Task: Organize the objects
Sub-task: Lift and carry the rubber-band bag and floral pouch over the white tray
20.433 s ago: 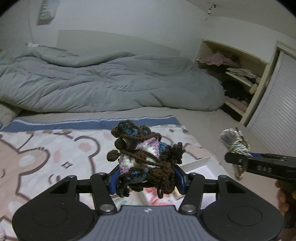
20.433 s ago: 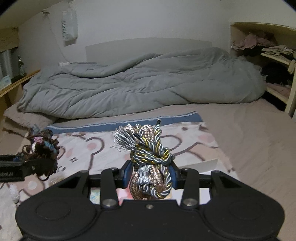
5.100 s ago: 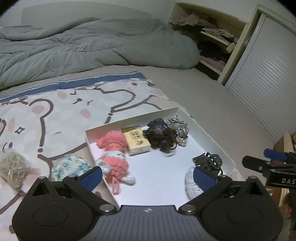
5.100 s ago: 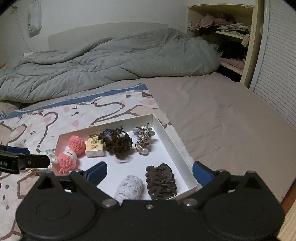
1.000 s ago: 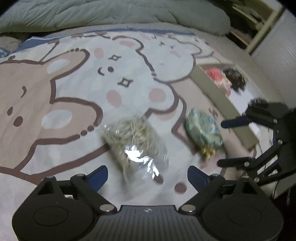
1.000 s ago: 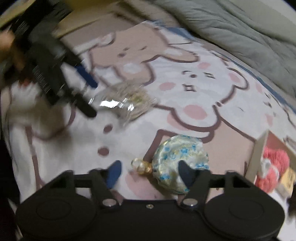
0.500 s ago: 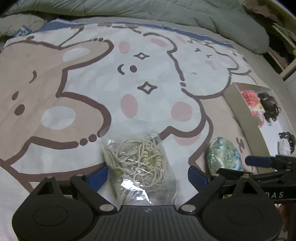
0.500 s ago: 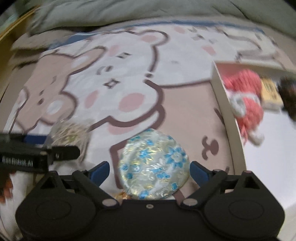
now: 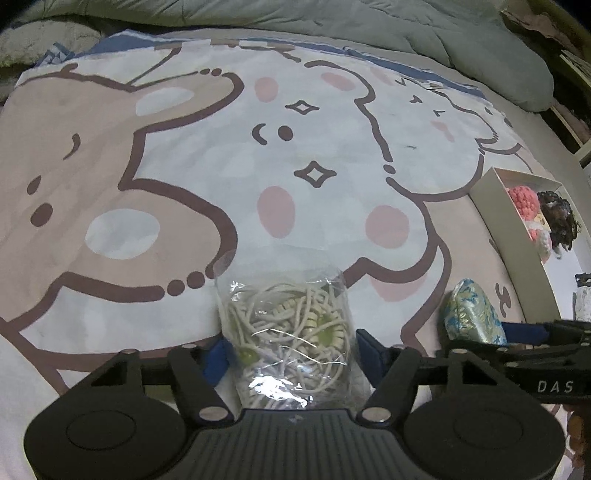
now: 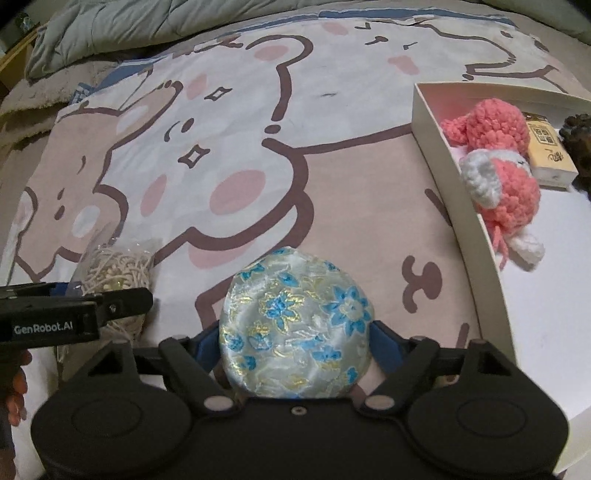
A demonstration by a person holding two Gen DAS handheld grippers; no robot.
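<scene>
A clear plastic bag of beige cord (image 9: 291, 339) lies on the cartoon bedsheet between the fingers of my left gripper (image 9: 291, 354), which is shut on it. The bag also shows in the right wrist view (image 10: 114, 273). A round blue-flowered satin pouch (image 10: 295, 328) sits between the fingers of my right gripper (image 10: 295, 347), which is shut on it. The pouch also shows in the left wrist view (image 9: 472, 317). A white box (image 10: 469, 206) stands at the right and holds a pink crochet doll (image 10: 495, 162), a small yellow card box (image 10: 546, 155) and a dark crochet piece (image 9: 559, 221).
The bedsheet with bear and rabbit drawings (image 9: 221, 166) covers the bed. A grey duvet (image 9: 332, 22) is bunched along the far edge. Shelves with clothes (image 9: 569, 44) stand at the far right.
Both grippers have moved down and closed: the left around the bag of cord, the right around the flowered pouch. Half a second ago both sets of fingers were wide open.
</scene>
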